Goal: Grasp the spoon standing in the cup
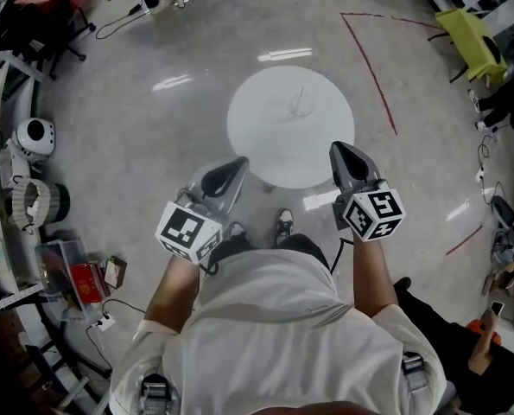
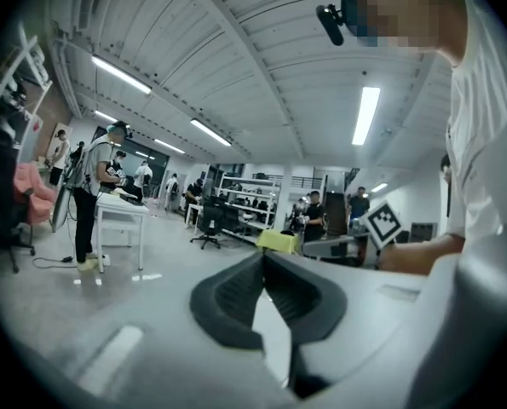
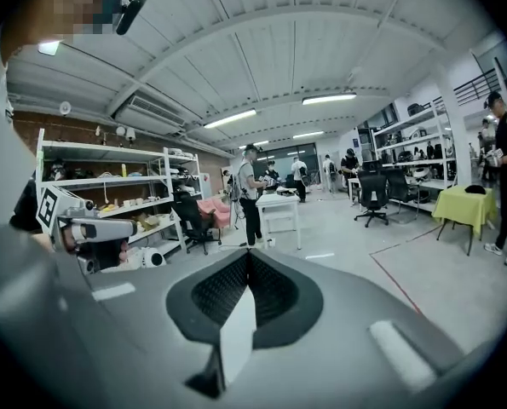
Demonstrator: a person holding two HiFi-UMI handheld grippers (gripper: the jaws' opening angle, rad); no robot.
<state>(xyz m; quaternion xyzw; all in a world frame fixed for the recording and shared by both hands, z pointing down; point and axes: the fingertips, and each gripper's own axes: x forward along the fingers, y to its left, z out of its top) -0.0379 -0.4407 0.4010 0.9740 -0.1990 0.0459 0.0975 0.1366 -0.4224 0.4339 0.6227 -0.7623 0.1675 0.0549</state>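
Note:
In the head view a thin spoon (image 1: 301, 96) stands in a small clear cup (image 1: 301, 109) near the middle of a round white table (image 1: 265, 145). My left gripper (image 1: 237, 166) is held off the table's near left edge, its jaws shut with nothing between them. At the near right edge my right gripper (image 1: 338, 151) is also shut and empty. Both point up and away from the cup. The left gripper view shows my left gripper (image 2: 263, 259) with tips together against the hall, and the right gripper view shows my right gripper (image 3: 249, 256) likewise. Neither gripper view shows cup or spoon.
Red tape lines (image 1: 371, 67) cross the grey floor right of the table. A yellow-green table (image 1: 469, 29) stands far right. Shelves, boxes and a white round device (image 1: 34, 137) crowd the left side. People, a white desk (image 3: 277, 203) and office chairs fill the hall.

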